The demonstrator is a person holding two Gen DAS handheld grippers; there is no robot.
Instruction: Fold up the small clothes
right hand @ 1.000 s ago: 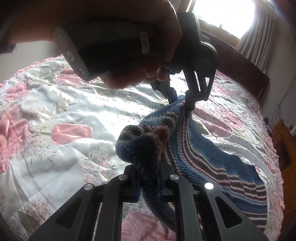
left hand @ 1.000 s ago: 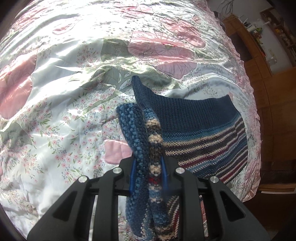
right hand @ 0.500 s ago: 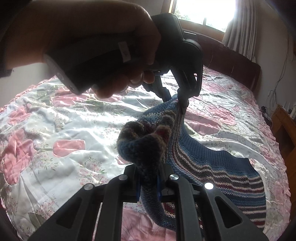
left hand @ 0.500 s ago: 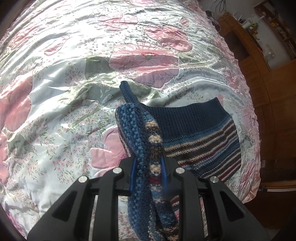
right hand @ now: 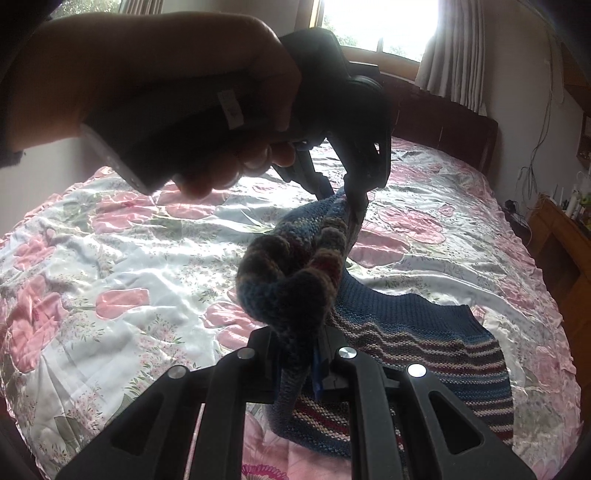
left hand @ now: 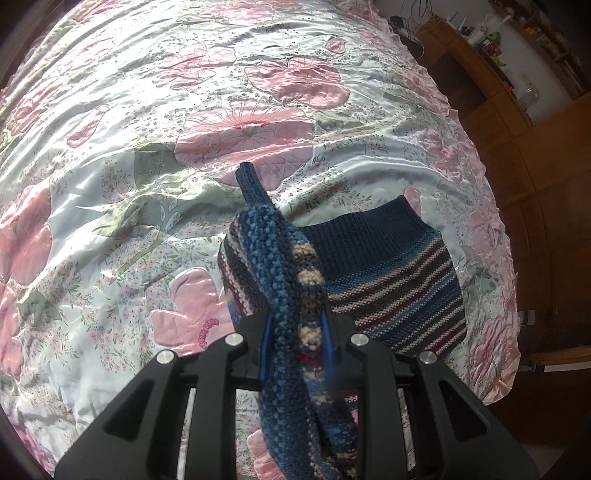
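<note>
The big bed (left hand: 122, 206) fills both views, with a shiny cover of pink flowers. More of the bed shows now than a second ago, so both grippers have gone up a bit. In the left wrist view, more of the knitted top's near side now shows to the left of the bunched edge.

At the far end of the bed is a dark headboard (right hand: 443, 122), with a bright window (right hand: 373, 26) and curtains (right hand: 454, 48) behind it. Brown wooden cupboards (left hand: 543, 155) stand beside the bed.

The knitted top (left hand: 395, 280) is blue with thin stripes of cream, red and dark blue, and a plain dark blue band along one end. Part of it lies flat on the bed near the frilly edge. The rest is lifted up in the air. Its long way runs from the flat part on the bed up to the two grippers.

A hand (right hand: 155, 96) holds the left gripper (right hand: 347, 194) right in front of the right camera and hides much of the far side of the bed. Its fingers are squeezed tight on one lifted edge of the top.

The right gripper (right hand: 301, 354) has its fingers closed tight on another bunched edge. That thick roll of knit blocks the middle of the view.
</note>
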